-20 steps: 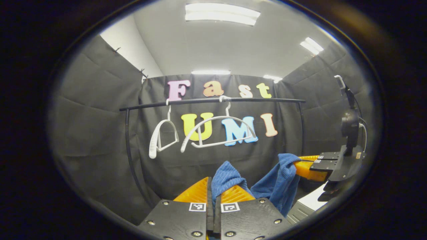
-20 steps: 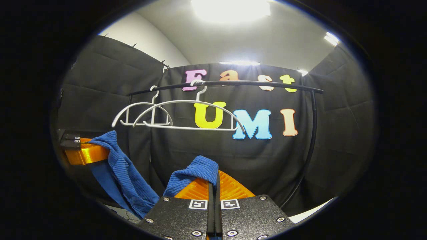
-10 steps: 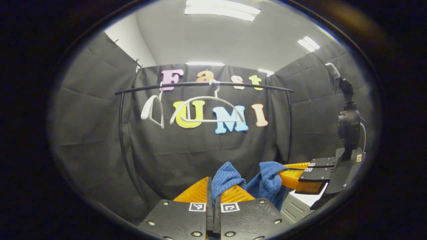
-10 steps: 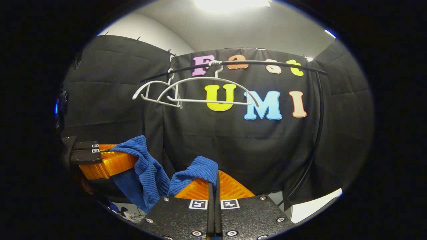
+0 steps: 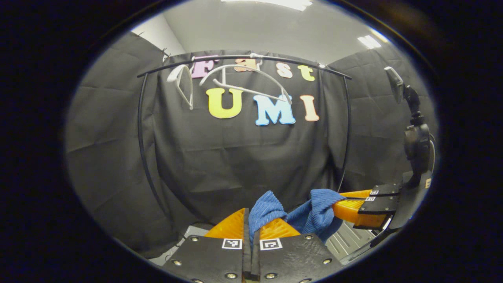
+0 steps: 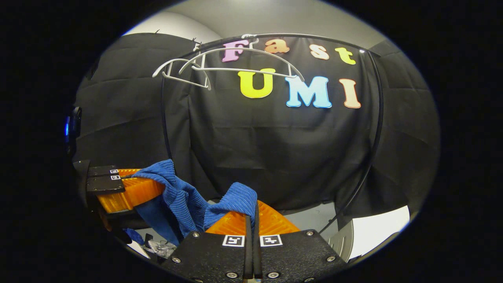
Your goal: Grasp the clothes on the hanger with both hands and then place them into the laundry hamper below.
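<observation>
Grab part looks done: the white hangers (image 5: 243,80) up on the rail (image 5: 243,59) are bare, and the blue ribbed garment (image 5: 302,214) sags between the left gripper (image 5: 251,224) and the right gripper (image 6: 251,220), each with fingers pinched tight on an end of it. Still left is getting it down into the hamper, which I can't really make out from here.

I was working in a recording booth: black cloth walls (image 6: 275,149), a clothes rail (image 6: 298,36), ceiling lamps (image 5: 367,41).

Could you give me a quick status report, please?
Left gripper and right gripper both shut on blue garment. Garment off white hangers. Nothing in the way.
</observation>
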### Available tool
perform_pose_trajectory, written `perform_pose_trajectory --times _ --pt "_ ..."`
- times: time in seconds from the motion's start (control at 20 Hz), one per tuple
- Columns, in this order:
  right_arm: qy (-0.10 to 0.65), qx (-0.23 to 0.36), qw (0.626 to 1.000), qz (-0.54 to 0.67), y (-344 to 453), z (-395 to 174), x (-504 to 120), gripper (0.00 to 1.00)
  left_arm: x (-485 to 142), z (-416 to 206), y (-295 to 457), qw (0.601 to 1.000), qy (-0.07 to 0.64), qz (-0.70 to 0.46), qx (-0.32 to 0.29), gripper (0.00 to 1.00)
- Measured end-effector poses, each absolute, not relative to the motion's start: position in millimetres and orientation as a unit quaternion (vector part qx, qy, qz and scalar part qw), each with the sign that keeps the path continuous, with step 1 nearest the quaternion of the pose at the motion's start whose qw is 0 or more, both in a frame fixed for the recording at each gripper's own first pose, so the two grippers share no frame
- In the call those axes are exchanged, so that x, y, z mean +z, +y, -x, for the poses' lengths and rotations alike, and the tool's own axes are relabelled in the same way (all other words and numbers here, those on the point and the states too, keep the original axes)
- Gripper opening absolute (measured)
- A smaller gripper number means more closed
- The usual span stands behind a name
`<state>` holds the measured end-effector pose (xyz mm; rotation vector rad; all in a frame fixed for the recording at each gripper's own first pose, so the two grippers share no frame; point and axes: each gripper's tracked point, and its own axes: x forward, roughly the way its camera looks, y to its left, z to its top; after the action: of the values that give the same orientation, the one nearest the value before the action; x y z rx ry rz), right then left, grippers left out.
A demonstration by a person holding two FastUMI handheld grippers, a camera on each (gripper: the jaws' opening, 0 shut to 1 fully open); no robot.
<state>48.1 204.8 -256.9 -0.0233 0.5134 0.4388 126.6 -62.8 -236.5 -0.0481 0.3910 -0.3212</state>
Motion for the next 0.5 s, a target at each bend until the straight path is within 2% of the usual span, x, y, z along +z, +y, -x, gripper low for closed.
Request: perform_pose_trajectory --times 0.5 --pt "0.330 0.215 0.919 0.024 204.6 -21.0 -324.4 0.00 -309.1 -118.7 -67.3 0.948 0.280 0.013 -0.150 0.01"
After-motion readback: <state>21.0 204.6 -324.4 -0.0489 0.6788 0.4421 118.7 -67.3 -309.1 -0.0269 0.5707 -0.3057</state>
